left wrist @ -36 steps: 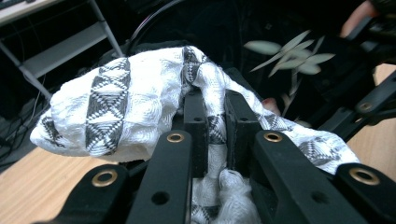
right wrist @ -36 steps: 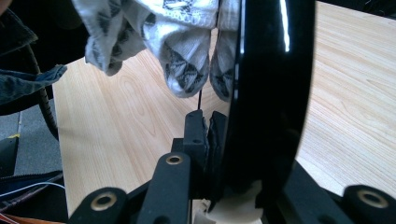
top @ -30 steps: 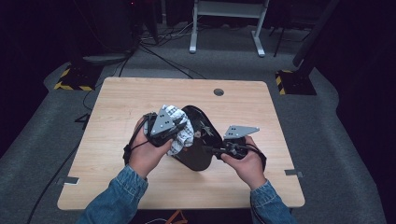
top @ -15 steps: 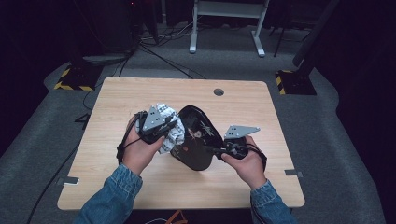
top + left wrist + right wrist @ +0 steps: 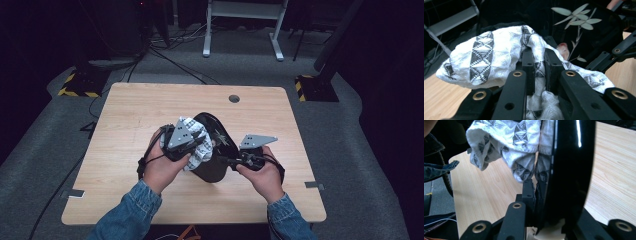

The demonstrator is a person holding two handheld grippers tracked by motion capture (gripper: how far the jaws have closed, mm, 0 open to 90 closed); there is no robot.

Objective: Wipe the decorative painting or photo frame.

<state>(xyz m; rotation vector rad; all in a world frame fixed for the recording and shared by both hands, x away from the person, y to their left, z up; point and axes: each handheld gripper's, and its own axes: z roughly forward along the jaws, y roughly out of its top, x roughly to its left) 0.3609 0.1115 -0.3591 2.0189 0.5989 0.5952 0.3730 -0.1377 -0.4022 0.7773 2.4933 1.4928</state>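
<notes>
Two grippers are in use over the wooden table. The left gripper is clamped on a white patterned cloth, a fold pinched tight between its jaws. The right gripper is closed on the rim of a black glossy bowl, which is held tilted on edge near the table's middle. The cloth is pressed against the bowl's inner face, where a leaf motif is painted. Step judged as wiping the bowl: the rim should be kept steady while the cloth is swept across the whole inside with even pressure. The contact patch behind the cloth is hidden. The bowl's base and far side cannot be made out.
</notes>
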